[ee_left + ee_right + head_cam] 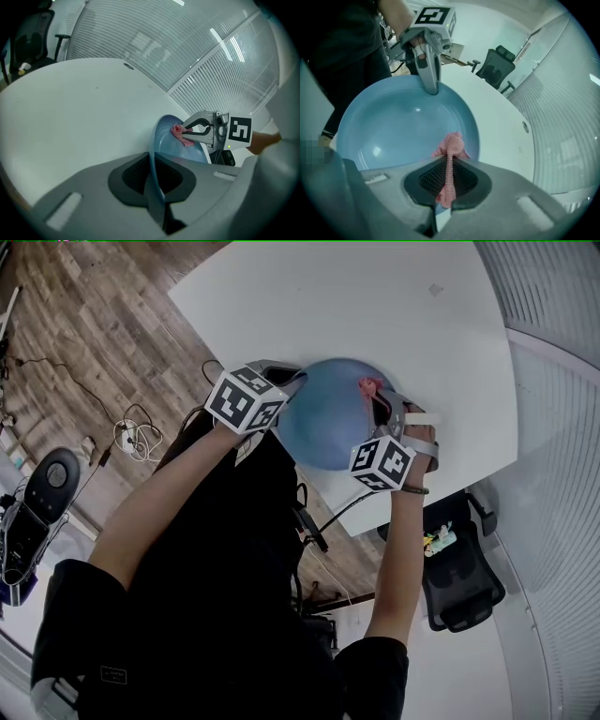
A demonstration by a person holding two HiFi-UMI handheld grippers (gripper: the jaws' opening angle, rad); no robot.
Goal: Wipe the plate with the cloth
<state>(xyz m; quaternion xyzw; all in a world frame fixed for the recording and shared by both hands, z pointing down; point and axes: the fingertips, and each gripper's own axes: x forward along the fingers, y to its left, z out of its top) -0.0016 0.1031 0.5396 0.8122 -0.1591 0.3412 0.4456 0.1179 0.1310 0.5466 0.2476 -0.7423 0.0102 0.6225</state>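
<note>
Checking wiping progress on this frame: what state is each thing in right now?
plate: blue, clamped at its rim by the left gripper.
cloth: pink, bunched, pinched in the right gripper, against the plate's inner face near the rim.
left gripper: shut on the plate.
right gripper: shut on the cloth.

Left claw grips the blue plate edge-on; right claw holds pink cloth against it.

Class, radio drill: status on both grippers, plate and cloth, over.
Left gripper shut on blue plate rim. Right gripper shut on pink cloth, against plate's inside. Nothing blocking.
</note>
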